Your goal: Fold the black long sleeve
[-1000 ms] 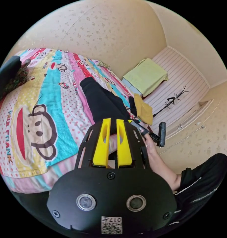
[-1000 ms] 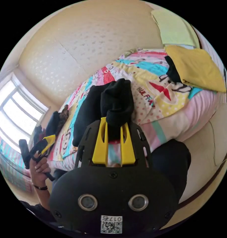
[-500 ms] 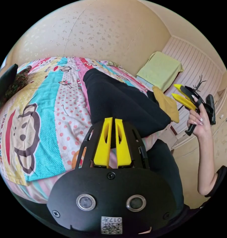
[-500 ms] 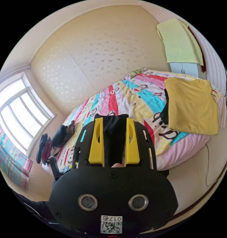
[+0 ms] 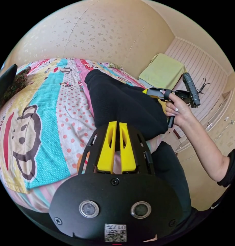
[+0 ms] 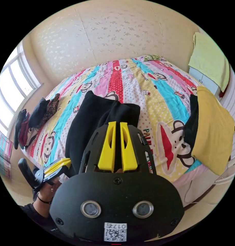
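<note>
Black long sleeve [image 6: 96,120], folded, near bed [image 6: 158,84] front edge; left gripper [image 5: 116,125] and right gripper [image 6: 117,125] jaws narrow, each seemingly pinching cloth; uneven pull risks undoing fold.

Black long sleeve [image 6: 96,120]: plain dark knit, lying partly folded on the striped cartoon-print bedspread [image 6: 153,84], layers doubled over near the bed's front edge; one end reaches toward the wall.
</note>
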The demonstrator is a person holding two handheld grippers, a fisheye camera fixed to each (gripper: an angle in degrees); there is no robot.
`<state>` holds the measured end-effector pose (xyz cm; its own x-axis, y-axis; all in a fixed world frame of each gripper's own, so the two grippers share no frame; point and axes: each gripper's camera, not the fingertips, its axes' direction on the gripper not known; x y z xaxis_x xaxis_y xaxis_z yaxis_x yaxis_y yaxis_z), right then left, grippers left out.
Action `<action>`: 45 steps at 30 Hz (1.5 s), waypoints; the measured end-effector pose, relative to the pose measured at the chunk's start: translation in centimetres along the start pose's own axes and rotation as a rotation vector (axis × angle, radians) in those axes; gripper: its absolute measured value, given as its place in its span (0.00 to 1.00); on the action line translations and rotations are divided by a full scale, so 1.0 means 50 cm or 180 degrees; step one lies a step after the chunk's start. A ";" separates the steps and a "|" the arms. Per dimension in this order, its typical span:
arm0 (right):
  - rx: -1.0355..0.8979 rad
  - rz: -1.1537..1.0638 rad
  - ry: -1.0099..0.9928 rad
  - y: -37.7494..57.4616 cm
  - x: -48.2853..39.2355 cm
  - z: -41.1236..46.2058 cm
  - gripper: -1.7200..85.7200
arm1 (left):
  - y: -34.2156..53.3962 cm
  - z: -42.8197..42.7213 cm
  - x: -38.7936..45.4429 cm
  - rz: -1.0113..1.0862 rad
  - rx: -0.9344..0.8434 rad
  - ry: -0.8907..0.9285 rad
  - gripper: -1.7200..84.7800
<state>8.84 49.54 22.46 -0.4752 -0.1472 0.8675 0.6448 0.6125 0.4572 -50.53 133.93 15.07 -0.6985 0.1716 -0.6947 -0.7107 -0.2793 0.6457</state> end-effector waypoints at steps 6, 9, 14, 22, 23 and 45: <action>-0.0527 0.0372 -0.0202 -0.016 0.070 0.104 0.07 | 0.011 0.025 -0.016 -0.0033 0.0017 0.0117 0.04; -0.0458 0.0626 -0.0619 -0.019 0.105 0.086 0.08 | 0.015 0.037 -0.022 -0.0069 0.0016 0.0165 0.04; 0.0347 0.0571 -0.0719 0.001 0.063 -0.086 0.08 | 0.021 0.053 -0.021 -0.0037 0.0028 0.0107 0.04; -0.0340 -0.0768 0.0323 0.095 -0.079 0.060 0.11 | 0.018 0.071 -0.014 0.0036 0.0017 0.0047 0.05; -0.0144 -0.0612 0.0094 0.104 -0.061 0.045 0.12 | 0.016 0.072 -0.015 0.0032 0.0009 0.0031 0.05; 0.0454 -0.0026 -0.1116 0.304 0.006 0.047 0.04 | -0.062 -0.050 -0.115 -0.0167 -0.0045 0.0432 0.17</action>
<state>17.10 60.64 29.22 -0.6720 0.1071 0.7328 0.5620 0.7182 0.4104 -44.12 131.45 16.29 -0.6422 0.0573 -0.7644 -0.7440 -0.2869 0.6035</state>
